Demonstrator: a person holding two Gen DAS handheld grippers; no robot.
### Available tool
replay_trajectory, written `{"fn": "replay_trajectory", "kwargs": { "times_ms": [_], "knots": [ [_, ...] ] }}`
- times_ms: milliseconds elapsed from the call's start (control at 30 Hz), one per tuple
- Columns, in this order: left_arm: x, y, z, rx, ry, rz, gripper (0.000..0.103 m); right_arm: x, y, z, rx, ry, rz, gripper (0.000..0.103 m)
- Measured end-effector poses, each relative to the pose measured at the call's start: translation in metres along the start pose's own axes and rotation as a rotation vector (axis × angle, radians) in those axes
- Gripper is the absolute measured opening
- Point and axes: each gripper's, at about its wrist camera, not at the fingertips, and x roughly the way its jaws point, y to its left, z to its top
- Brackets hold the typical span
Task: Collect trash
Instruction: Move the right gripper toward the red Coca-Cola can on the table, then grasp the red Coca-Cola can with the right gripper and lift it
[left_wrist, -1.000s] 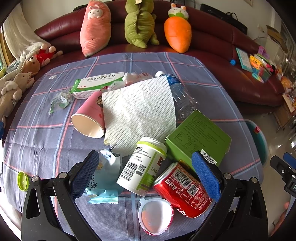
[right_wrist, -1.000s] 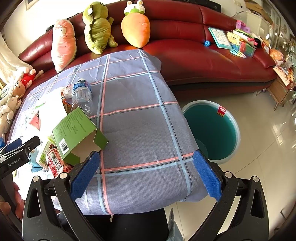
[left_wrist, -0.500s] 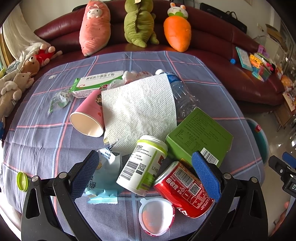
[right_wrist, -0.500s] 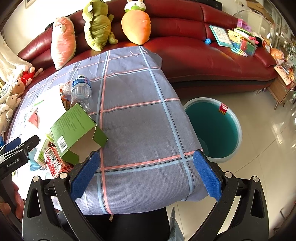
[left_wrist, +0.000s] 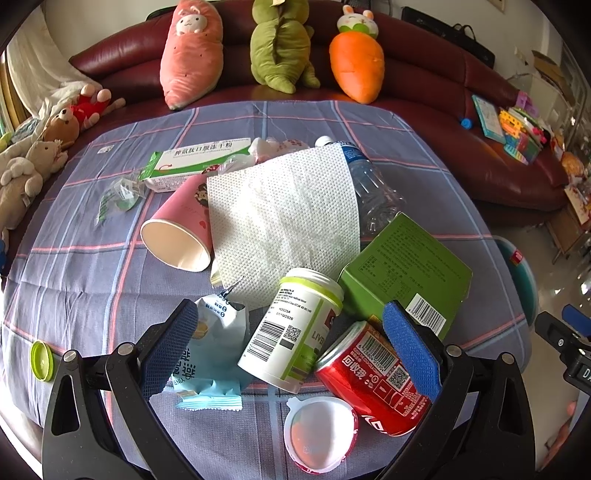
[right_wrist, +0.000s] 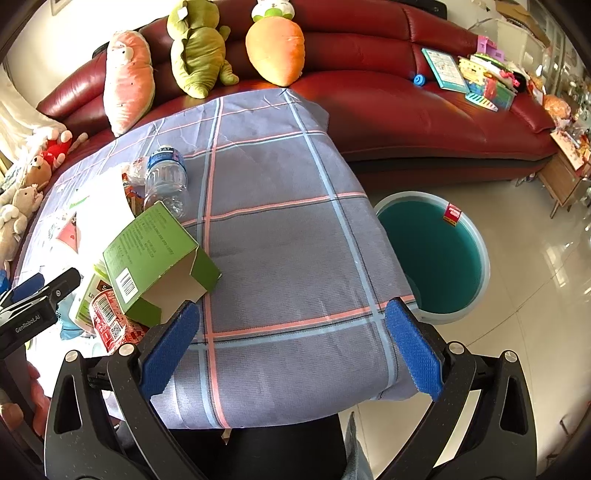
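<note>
Left wrist view: trash heaped on checked tablecloth (left_wrist: 74, 266), both grippers spread wide, gripping nothing.
Teal bin (right_wrist: 432, 254) on floor beyond right gripper (right_wrist: 291, 347); green box (left_wrist: 406, 266), white bottle (left_wrist: 291, 328), red can (left_wrist: 369, 380) lying between left gripper (left_wrist: 288, 350) pads, untouched.

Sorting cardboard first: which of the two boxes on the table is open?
The green box: its end flaps gape toward the right tongs. The flat white box looks closed.

Trash pile (left_wrist: 288, 258) — tabletop, bin (right_wrist: 430, 254) alongside
</note>
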Motion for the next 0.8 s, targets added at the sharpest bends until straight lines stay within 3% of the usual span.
{"fn": "replay_trajectory", "kwargs": {
  "times_ms": [433,800],
  "knots": [
    [0.011,0.022,-0.004,-0.026,0.023,-0.016,0.100,0.007,0.022,0.000,-0.043,0.035,0.014,0.097],
    [0.020,0.055,-0.001,-0.052,0.037,-0.008,0.100,0.024,0.081,-0.005,-0.143,0.124,0.182,0.097]
  ]
}}
